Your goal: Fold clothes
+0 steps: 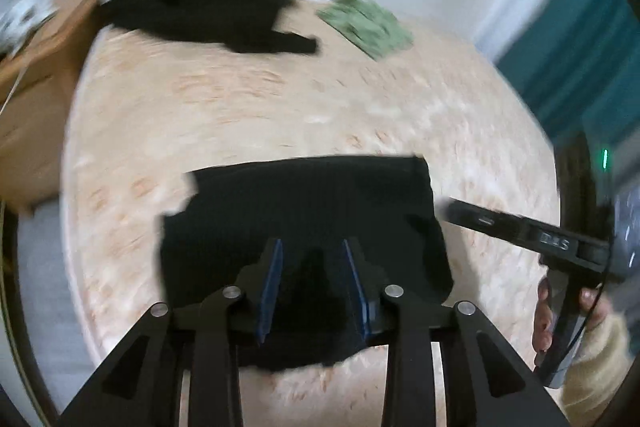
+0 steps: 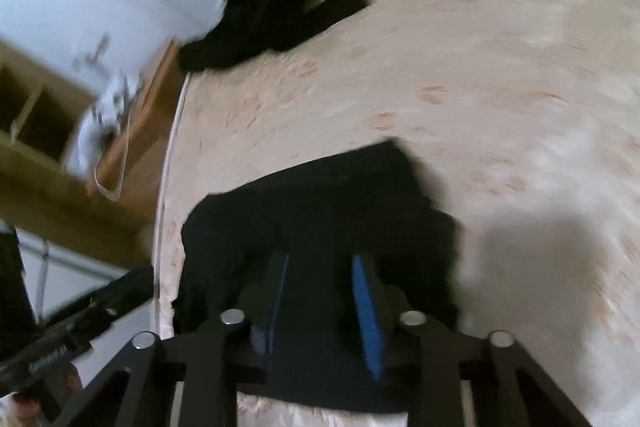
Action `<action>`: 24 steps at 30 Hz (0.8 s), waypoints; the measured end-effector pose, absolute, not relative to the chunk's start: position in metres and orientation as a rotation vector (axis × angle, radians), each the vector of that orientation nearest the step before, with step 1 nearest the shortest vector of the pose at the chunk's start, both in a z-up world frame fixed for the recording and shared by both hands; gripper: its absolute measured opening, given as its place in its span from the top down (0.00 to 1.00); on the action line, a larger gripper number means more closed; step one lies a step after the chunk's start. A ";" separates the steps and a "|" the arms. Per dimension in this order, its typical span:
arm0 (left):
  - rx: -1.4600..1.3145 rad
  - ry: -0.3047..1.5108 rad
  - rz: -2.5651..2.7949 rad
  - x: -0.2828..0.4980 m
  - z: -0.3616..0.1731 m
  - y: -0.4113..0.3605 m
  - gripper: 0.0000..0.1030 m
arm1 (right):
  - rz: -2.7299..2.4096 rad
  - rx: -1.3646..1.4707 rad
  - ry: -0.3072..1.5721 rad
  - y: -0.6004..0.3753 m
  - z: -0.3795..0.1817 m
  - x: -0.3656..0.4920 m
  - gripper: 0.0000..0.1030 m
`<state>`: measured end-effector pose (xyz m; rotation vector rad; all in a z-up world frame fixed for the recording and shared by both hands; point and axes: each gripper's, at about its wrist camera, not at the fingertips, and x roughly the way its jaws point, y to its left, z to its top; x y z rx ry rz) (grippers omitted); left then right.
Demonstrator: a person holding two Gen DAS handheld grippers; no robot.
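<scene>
A folded black garment (image 1: 312, 195) lies on the near part of a peach patterned bed cover (image 1: 280, 107). My left gripper (image 1: 311, 247) hovers over its near edge, open, with the dark cloth showing between the blue pads. The right wrist view shows the same black garment (image 2: 320, 195) under my right gripper (image 2: 320, 259), which is also open. The right gripper's body (image 1: 520, 227) appears at the right of the left wrist view, held by a hand (image 1: 560, 315). Both views are blurred.
A second, unfolded black garment (image 1: 224, 7) lies at the far edge of the bed, with a folded green cloth (image 1: 366, 25) to its right. A wooden cabinet (image 1: 40, 67) stands left of the bed. A teal curtain (image 1: 580, 47) hangs at the right.
</scene>
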<state>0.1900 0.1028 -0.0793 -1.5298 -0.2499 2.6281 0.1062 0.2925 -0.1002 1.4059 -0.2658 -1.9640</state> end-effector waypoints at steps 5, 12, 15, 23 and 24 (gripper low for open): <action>-1.671 -0.114 2.654 0.168 -0.116 0.089 0.87 | -2.007 1.523 -0.191 0.263 -0.140 0.075 0.96; -1.771 -0.380 2.631 0.171 -0.147 0.027 0.96 | -1.995 1.628 -0.392 0.285 -0.165 0.044 1.00; -1.764 -0.450 2.648 0.172 -0.154 0.024 0.96 | -1.998 1.665 -0.485 0.289 -0.174 0.040 1.00; -1.592 -0.680 2.731 0.195 -0.108 0.024 0.96 | -1.945 1.584 -0.885 0.329 -0.158 0.054 0.91; -1.540 -0.686 2.739 0.203 -0.098 0.029 0.96 | -1.942 1.561 -0.873 0.333 -0.150 0.063 0.88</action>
